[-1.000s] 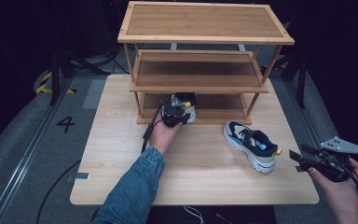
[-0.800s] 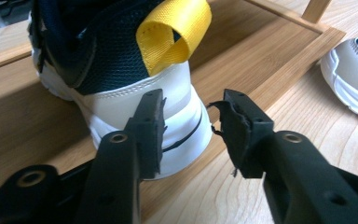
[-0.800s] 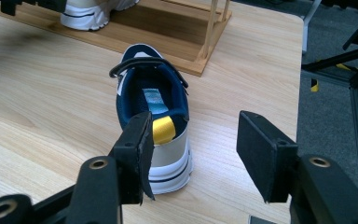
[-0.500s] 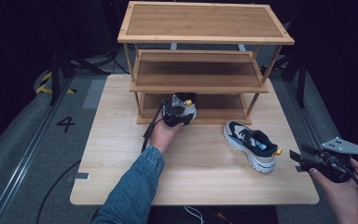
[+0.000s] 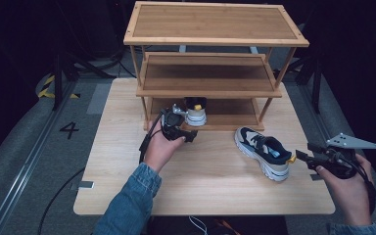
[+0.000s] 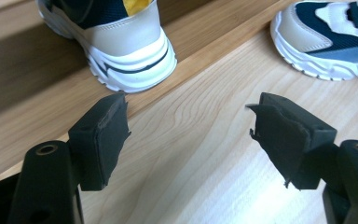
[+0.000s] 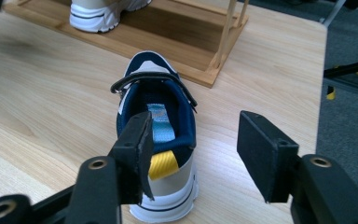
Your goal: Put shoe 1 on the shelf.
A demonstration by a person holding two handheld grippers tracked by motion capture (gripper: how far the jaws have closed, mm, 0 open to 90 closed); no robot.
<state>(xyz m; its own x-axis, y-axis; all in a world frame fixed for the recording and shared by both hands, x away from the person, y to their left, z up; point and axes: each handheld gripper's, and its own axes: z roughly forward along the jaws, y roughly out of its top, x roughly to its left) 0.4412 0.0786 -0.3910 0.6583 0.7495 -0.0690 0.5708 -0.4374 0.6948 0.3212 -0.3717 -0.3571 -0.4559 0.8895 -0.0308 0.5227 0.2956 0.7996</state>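
First shoe parked on rack bottom shelf, heel out. Left gripper just opened, jaws spread, empty, just clear of heel. Second shoe on table, unplaced. Right gripper spread behind its heel, no contact yet.

The left gripper, jaws just opened and empty, hangs over the desk near a shoe's heel on the shelf; another shoe lies right.

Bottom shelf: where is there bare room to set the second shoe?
Bare board lies right of the shelved shoe on the bottom shelf, up to the right post. Its left end is crowded by the left tool. The second shoe sits on the table.
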